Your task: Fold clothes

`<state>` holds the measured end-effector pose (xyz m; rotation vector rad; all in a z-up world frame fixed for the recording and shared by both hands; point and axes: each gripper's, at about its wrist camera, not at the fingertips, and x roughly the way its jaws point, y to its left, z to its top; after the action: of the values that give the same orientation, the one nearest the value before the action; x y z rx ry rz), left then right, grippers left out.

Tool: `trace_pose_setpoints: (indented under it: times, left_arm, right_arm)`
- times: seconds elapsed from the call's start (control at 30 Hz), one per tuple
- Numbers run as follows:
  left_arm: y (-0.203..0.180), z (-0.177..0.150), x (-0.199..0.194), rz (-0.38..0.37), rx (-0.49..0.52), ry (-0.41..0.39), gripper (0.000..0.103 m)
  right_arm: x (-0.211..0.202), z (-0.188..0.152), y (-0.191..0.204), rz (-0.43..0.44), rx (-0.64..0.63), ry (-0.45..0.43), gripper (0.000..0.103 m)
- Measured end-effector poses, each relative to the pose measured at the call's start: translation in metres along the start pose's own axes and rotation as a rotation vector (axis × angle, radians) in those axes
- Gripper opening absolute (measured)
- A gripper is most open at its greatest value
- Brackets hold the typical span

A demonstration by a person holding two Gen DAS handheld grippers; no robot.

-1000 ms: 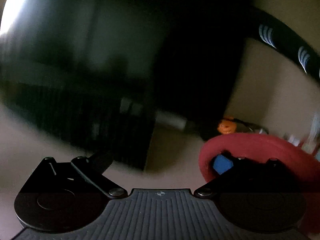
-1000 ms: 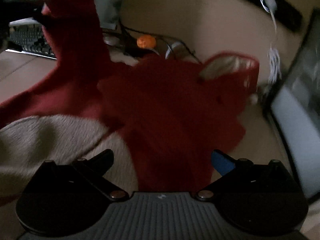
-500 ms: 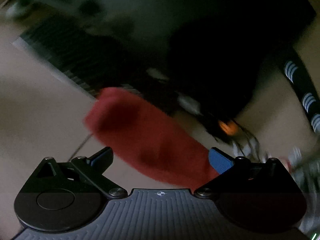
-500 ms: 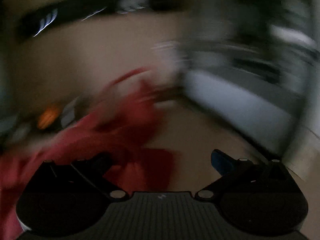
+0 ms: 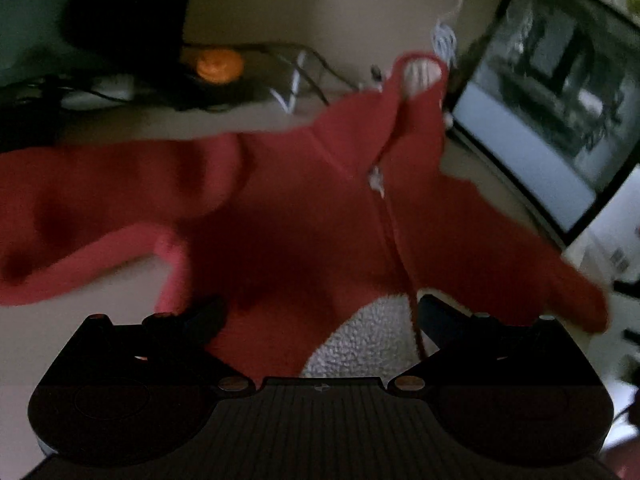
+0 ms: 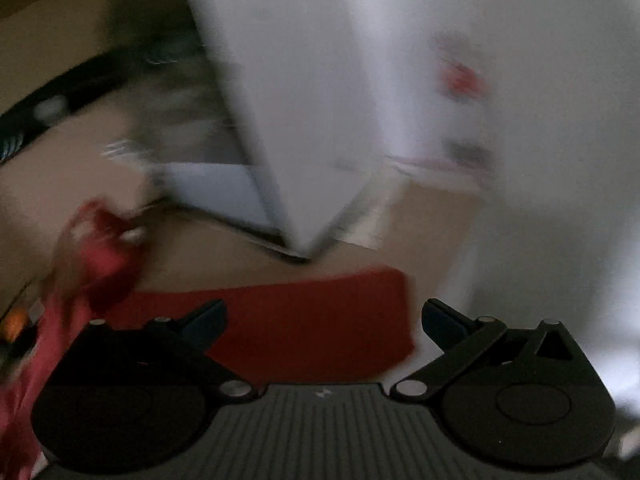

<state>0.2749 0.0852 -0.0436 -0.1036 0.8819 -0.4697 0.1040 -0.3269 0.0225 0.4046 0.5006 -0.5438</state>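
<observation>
Under my left gripper (image 5: 320,316) the hoodie (image 5: 304,216) runs zip-forward; right gripper (image 6: 324,320) over a sleeve (image 6: 304,320); both jaws wide.

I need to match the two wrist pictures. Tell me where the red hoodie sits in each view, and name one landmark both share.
Left wrist: the red hoodie fills the middle, spread out, sleeves reaching both sides, hood at upper right.
Right wrist: one flat sleeve lies low in the centre; a blurred bunch sits at lower left.
Shared landmark: the orange ball, upper left in the left view, at the far left edge in the right.
</observation>
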Motion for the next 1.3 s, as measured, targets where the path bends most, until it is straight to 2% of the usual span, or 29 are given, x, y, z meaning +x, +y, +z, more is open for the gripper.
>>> trace_pose_setpoints:
  times: [0.13, 0.27, 0.4, 0.53, 0.63, 0.77, 0.87, 0.93, 0.97, 1.0, 1.07, 1.13, 1.23, 1.3]
  left_arm:
    - [0.005, -0.006, 0.013, 0.016, 0.002, 0.034, 0.103]
    - [0.0, -0.012, 0.014, 0.023, -0.003, 0.029, 0.103]
    - [-0.004, -0.011, 0.018, 0.065, 0.02, 0.028, 0.103]
    - [-0.013, -0.014, 0.021, 0.116, 0.029, 0.023, 0.103]
    - [-0.017, -0.017, 0.021, 0.144, 0.027, 0.012, 0.103]
    - [-0.021, -0.023, 0.018, 0.177, 0.014, -0.006, 0.103]
    - [-0.024, -0.026, 0.014, 0.197, -0.037, -0.008, 0.103]
    - [-0.027, -0.029, 0.01, 0.195, -0.09, -0.013, 0.103]
    - [-0.028, -0.03, 0.008, 0.193, -0.118, -0.017, 0.103]
    - [-0.029, -0.032, 0.005, 0.191, -0.141, -0.017, 0.103]
    - [-0.032, -0.034, 0.003, 0.186, -0.175, -0.018, 0.103]
    - [-0.032, -0.036, 0.001, 0.184, -0.203, -0.029, 0.103]
    - [-0.032, -0.036, 0.0, 0.187, -0.21, -0.035, 0.103]
    - [-0.032, -0.035, 0.001, 0.187, -0.209, -0.033, 0.103]
  right_arm:
    - [0.021, 0.001, 0.07, 0.25, -0.23, 0.096, 0.103]
    - [0.07, -0.008, 0.128, 0.387, -0.325, 0.209, 0.103]
    - [0.122, -0.023, 0.162, 0.406, -0.403, 0.322, 0.103]
    - [0.166, -0.025, 0.16, 0.381, -0.372, 0.428, 0.103]
    - [0.177, -0.025, 0.165, 0.385, -0.414, 0.441, 0.103]
    - [0.187, -0.024, 0.18, 0.405, -0.565, 0.438, 0.103]
    - [0.193, -0.016, 0.196, 0.463, -0.695, 0.462, 0.103]
    - [0.18, 0.011, 0.201, 0.547, -0.704, 0.428, 0.103]
    - [0.17, 0.027, 0.203, 0.577, -0.707, 0.378, 0.103]
    - [0.162, 0.044, 0.207, 0.571, -0.725, 0.296, 0.103]
    - [0.158, 0.074, 0.219, 0.485, -0.768, 0.105, 0.103]
    - [0.174, 0.095, 0.237, 0.393, -0.804, -0.012, 0.103]
    - [0.22, 0.115, 0.27, 0.322, -0.839, -0.012, 0.103]
    - [0.248, 0.117, 0.288, 0.232, -0.903, 0.012, 0.103]
